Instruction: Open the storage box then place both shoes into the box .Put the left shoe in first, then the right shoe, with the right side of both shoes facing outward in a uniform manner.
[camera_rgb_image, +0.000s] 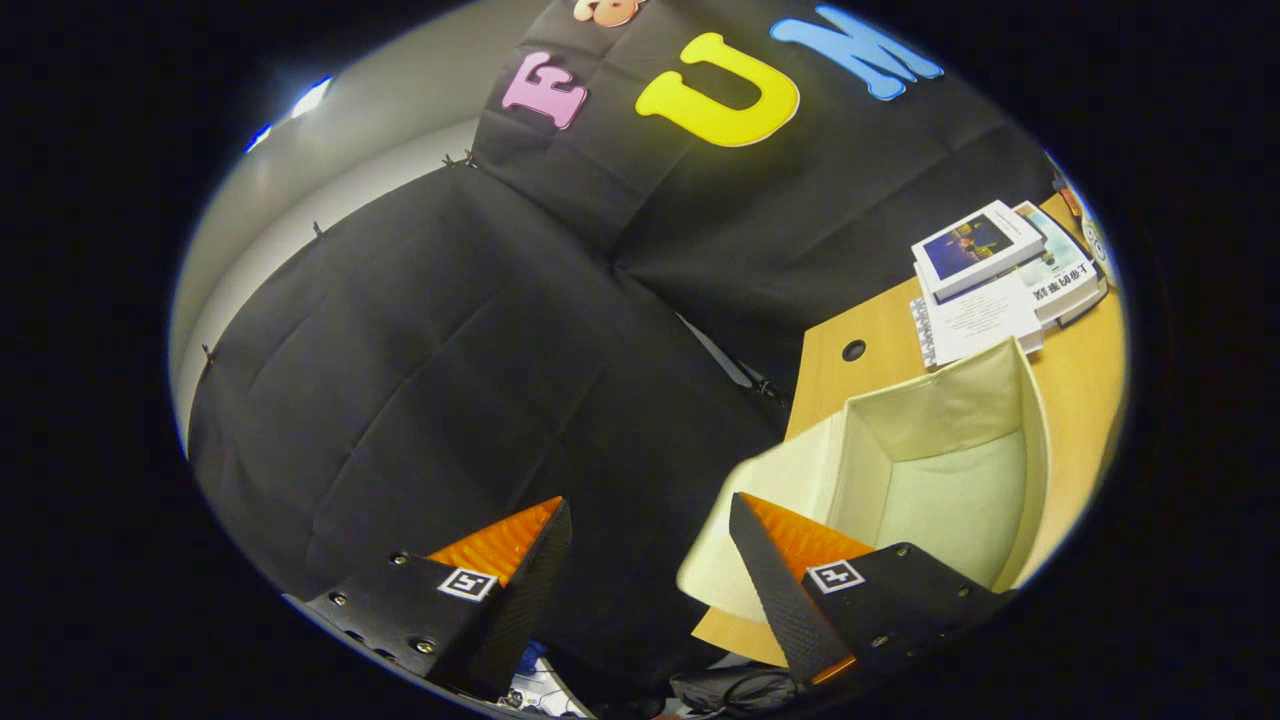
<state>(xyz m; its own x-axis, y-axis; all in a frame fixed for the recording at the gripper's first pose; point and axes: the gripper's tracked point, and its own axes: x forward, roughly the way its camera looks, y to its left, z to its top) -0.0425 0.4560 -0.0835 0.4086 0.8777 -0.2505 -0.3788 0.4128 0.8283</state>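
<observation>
The cream fabric storage box (940, 400) stands open on the wooden table (1085, 370), its inside bare as far as I see. My gripper (650, 518) hangs open in the air beside the table, with nothing between its fingers. The right finger (800, 560) overlaps the box's near wall from above; the left finger (500, 560) is over the black cloth off the table's edge. The view is tilted.
A stack of books and booklets (1000, 275) lies on the table beyond the box. A round cable hole (853, 350) is in the tabletop near its edge. Black cloth walls (450, 350) stand to the left. Dark cables (740, 690) lie low beneath the fingers.
</observation>
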